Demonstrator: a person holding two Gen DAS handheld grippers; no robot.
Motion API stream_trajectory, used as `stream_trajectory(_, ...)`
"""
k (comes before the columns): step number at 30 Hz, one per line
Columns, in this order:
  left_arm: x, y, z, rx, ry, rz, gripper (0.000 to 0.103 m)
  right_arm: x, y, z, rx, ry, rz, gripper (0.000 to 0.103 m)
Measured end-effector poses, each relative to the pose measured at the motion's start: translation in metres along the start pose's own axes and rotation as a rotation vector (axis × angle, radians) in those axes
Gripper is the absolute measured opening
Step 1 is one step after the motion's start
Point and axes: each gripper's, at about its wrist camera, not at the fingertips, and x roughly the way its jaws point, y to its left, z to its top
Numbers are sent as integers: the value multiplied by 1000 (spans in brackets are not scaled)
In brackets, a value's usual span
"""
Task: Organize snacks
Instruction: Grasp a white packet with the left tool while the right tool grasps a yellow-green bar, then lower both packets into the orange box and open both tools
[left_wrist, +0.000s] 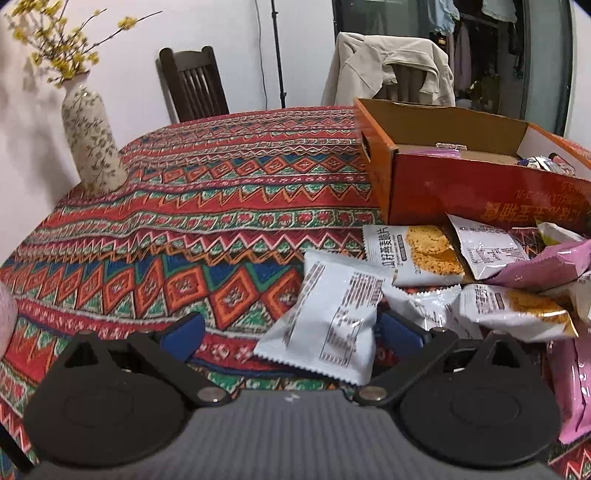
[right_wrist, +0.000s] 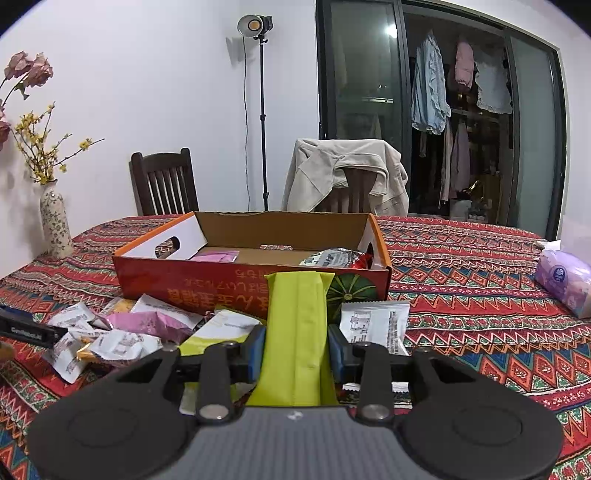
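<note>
The right gripper (right_wrist: 296, 352) is clamped on a yellow-green packet (right_wrist: 295, 332), its blue pads pressing both long sides so the packet stands up out of the jaws, lifted off the cloth and pointing toward the box (right_wrist: 255, 284). Just beyond it sits that orange cardboard box, open-topped, with a few snacks already lying inside: a pink one on the left, a silver one (right_wrist: 332, 257) toward the right. So the step in hand looks like carrying this packet to the box, and the next move calls for raising it over the near wall and letting go only once it is past the rim, or it may catch on the edge and tumble back onto the table. The left gripper (left_wrist: 291, 332) hangs low over the cloth with its jaws wide apart; a white packet (left_wrist: 325, 321) lies between them, its right edge touching the right pad, not yet gripped. It seems ready to close on that one next. Around it, between the left gripper and the box, a loose heap of white and pink packets (left_wrist: 546, 262) lies on the patterned tablecloth (left_wrist: 184, 206), so most of the sorting appears unfinished. Further out stand a flowered vase (left_wrist: 90, 144) by the wall and a tissue pack (right_wrist: 565, 282) at the far right.
</note>
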Motion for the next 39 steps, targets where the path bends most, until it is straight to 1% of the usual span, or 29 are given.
stream_trajectory(3,4,-2,3,0,0,3,103,0,1,0,-1,0,5,35)
stream_trajectory(5,7,0,4,-19,6,-13,103,0,0,0,-2,0,10,35)
stream_trajectory(7,8,3,4,-45,9,-34,100,0,0,-1,-3,0,14,35)
stream_trajectory(9,7,6,3,-71,8,-65,88,1,0,0,-1,4,15,35)
stream_trajectory(10,7,7,4,-71,2,-64,83,1,0,0,0,6,15,35)
stream_trajectory(11,6,8,4,-75,-4,-68,76,2,0,-1,1,8,16,35)
stream_trajectory(13,3,9,3,-86,-14,-76,69,2,1,-1,2,10,22,35)
stream_trajectory(15,1,8,2,-83,-23,-72,52,2,2,-1,0,12,26,35)
stream_trajectory(17,-2,7,2,-85,-29,-81,48,1,1,0,-1,12,28,35)
stream_trajectory(24,-13,7,0,-94,-72,-71,46,-3,1,2,-3,1,27,35)
stream_trajectory(28,-25,4,3,-89,-117,-63,46,-4,1,2,-1,-6,27,35)
stream_trajectory(34,-44,0,14,-89,-186,-70,46,-5,2,8,-5,-22,31,35)
stream_trajectory(39,-55,-8,30,-101,-238,-100,46,-2,5,20,-4,-51,35,35)
